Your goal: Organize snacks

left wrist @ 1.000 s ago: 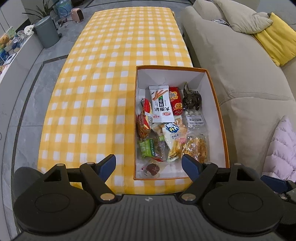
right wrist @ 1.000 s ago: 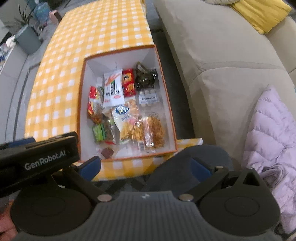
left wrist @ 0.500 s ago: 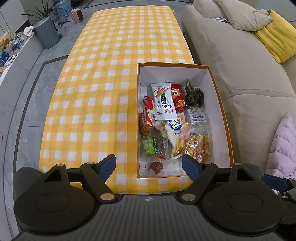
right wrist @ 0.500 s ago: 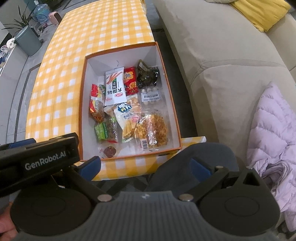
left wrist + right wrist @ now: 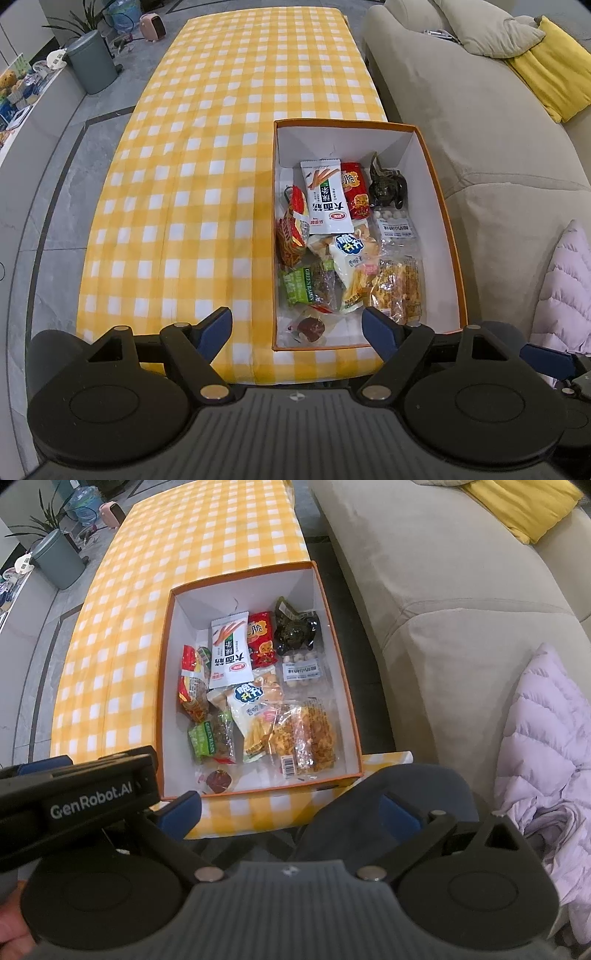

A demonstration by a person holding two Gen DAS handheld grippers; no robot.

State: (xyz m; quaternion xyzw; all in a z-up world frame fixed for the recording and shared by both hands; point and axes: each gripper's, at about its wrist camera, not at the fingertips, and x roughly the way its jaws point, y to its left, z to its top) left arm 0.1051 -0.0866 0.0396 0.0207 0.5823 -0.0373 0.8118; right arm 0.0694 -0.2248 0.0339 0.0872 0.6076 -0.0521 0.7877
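Note:
An orange box (image 5: pixel 343 123) with white inner walls stands at the near right corner of the yellow checked table (image 5: pixel 192 192). Several snack packets lie in it: a white stick-snack packet (image 5: pixel 325 199), a red packet (image 5: pixel 354 192), a dark bag (image 5: pixel 388 184), a green bean packet (image 5: pixel 297 286) and clear packs of yellow crisps (image 5: pixel 397 291). My left gripper (image 5: pixel 297 325) hovers open above the box's near edge, empty. In the right wrist view the same box (image 5: pixel 240 576) lies ahead, and my right gripper (image 5: pixel 291 810) is open and empty beyond the table's near edge.
A beige sofa (image 5: pixel 480 110) runs along the table's right side, with a yellow cushion (image 5: pixel 554 70) and a lilac quilted jacket (image 5: pixel 546 738) on it. A grey bin (image 5: pixel 94 62) stands on the floor at the far left. The left gripper's body (image 5: pixel 74 797) fills the right view's lower left.

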